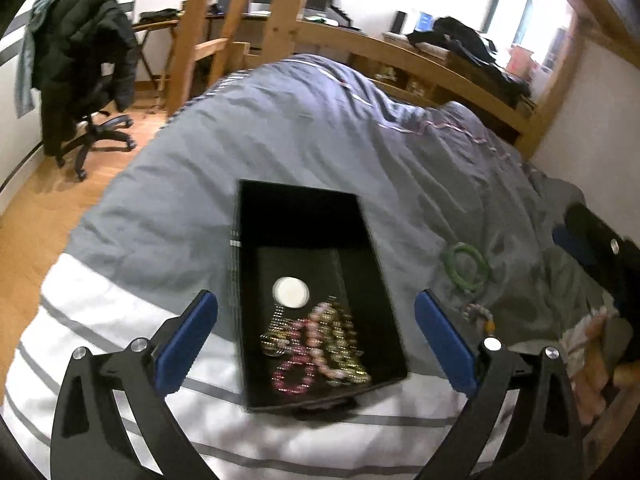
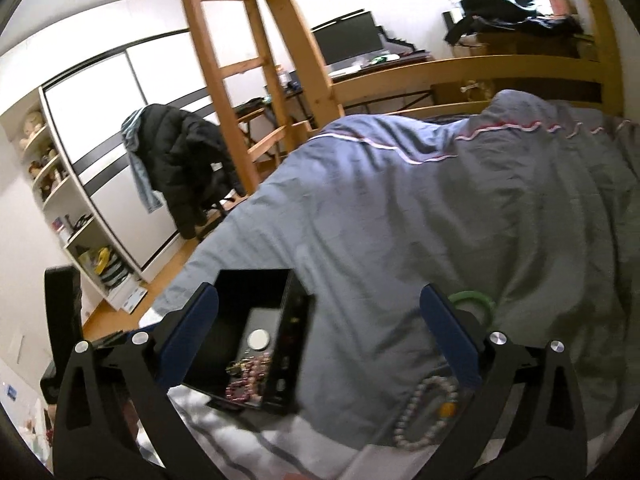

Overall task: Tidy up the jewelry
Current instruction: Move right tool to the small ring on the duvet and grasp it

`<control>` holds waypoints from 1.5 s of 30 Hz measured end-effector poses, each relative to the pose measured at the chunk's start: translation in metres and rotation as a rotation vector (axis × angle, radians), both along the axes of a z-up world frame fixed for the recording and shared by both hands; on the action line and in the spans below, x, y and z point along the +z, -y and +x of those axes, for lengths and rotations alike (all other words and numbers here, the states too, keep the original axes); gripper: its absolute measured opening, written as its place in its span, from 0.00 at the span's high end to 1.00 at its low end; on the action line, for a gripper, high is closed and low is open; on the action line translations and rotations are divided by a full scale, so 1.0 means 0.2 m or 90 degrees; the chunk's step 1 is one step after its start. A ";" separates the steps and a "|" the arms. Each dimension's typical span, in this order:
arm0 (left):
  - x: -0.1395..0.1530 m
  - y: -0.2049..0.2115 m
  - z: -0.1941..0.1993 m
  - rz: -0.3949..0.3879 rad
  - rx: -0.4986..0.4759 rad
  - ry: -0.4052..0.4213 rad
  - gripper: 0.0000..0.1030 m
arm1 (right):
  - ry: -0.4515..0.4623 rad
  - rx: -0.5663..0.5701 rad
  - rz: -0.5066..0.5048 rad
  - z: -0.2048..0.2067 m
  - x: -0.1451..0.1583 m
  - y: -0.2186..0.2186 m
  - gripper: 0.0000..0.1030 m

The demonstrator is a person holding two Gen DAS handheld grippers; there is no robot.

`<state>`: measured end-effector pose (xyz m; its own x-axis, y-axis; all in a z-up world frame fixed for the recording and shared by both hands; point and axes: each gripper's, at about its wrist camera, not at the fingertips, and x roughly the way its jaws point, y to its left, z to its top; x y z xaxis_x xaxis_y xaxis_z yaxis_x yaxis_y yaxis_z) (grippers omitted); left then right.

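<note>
On the bed's grey quilt point(image 1: 304, 128) an open black rectangular box point(image 1: 376, 264) holds a tangled heap of beaded bracelets point(image 1: 316, 344), uncountable through blur, and one round white disc point(image 1: 291, 292). Two pieces lie outside, right of the box: one green bangle point(image 1: 466, 266) and one pale pearl-bead bracelet with an amber bead point(image 2: 426, 412). Both the left gripper point(image 1: 316, 340) and right gripper point(image 2: 320, 332) are spread wide and empty. The pearl strand, probably next, is best approached low and pinched across a single side, so that no quilt is caught.
</note>
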<state>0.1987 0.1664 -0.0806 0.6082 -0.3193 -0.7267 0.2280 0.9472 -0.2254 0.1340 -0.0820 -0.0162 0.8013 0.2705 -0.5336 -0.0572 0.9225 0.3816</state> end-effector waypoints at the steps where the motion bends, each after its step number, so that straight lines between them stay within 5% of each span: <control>1: 0.00 0.03 -0.01 -0.005 -0.009 0.000 0.06 | 0.000 -0.005 -0.001 -0.01 0.00 0.02 0.03; 24: -0.21 0.77 -0.30 0.009 -0.246 0.011 0.06 | -0.031 -0.021 -0.043 -0.26 -0.05 0.40 0.04; 28: -0.27 0.82 -0.27 0.012 -0.257 0.000 0.08 | -0.082 0.016 -0.068 -0.37 -0.16 0.46 0.29; 35: -0.41 0.91 -0.19 0.023 -0.289 -0.045 0.35 | -0.169 0.096 -0.137 -0.44 -0.42 0.43 0.63; 45: -0.48 0.98 -0.11 0.004 -0.317 -0.059 0.51 | -0.202 0.139 -0.178 -0.34 -0.57 0.30 0.66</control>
